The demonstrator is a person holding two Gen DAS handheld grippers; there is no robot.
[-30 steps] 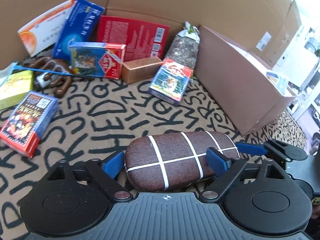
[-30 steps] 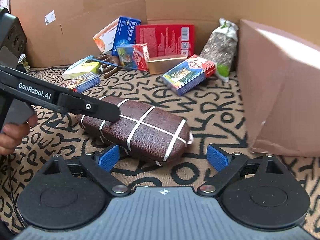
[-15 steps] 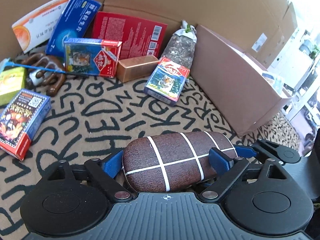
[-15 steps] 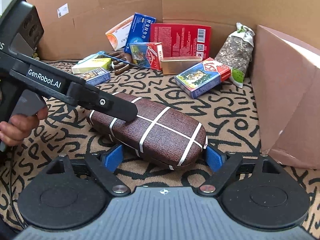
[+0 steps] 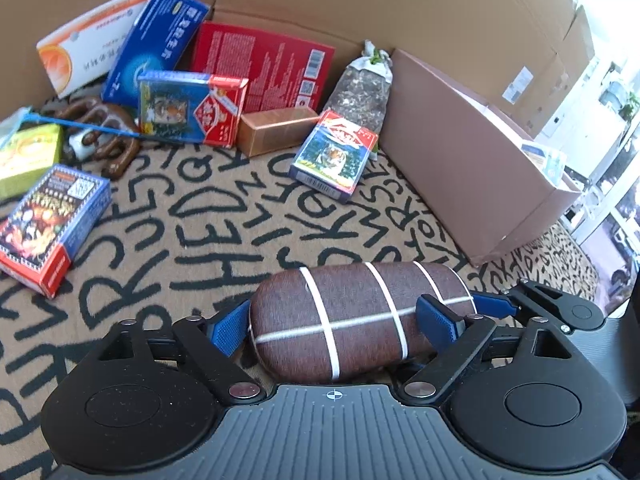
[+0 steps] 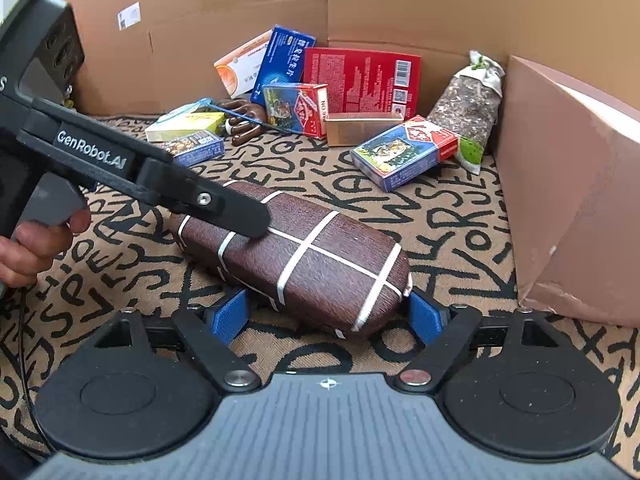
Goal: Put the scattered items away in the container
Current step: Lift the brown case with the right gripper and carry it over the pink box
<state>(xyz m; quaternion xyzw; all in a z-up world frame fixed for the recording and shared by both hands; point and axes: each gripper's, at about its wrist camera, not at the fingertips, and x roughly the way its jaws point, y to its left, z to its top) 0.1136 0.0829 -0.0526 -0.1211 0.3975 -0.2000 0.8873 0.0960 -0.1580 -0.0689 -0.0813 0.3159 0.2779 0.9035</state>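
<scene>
A brown hard case with white stripes [image 5: 352, 316] lies on the lettered mat. My left gripper [image 5: 332, 328] is shut on one end of the case, its blue pads pressed against the case's sides. My right gripper [image 6: 328, 316] stands open around the case's other end [image 6: 304, 256], its pads close beside the case. The left gripper's arm [image 6: 132, 176] crosses over the case in the right wrist view. The pinkish-brown cardboard container [image 5: 472, 160] stands to the right, also seen in the right wrist view [image 6: 576, 200].
Scattered along the back cardboard wall: a tiger-print box [image 5: 332, 156], a copper box [image 5: 280, 128], a red flat box [image 5: 264, 64], a speckled pouch [image 5: 364, 88], blue boxes [image 5: 188, 108], brown loops [image 5: 100, 132], a green box [image 5: 28, 156], a game box [image 5: 52, 220].
My right gripper has come forward so its open fingers now flank the case's end. My left gripper has kept its hold and shifted slightly.
</scene>
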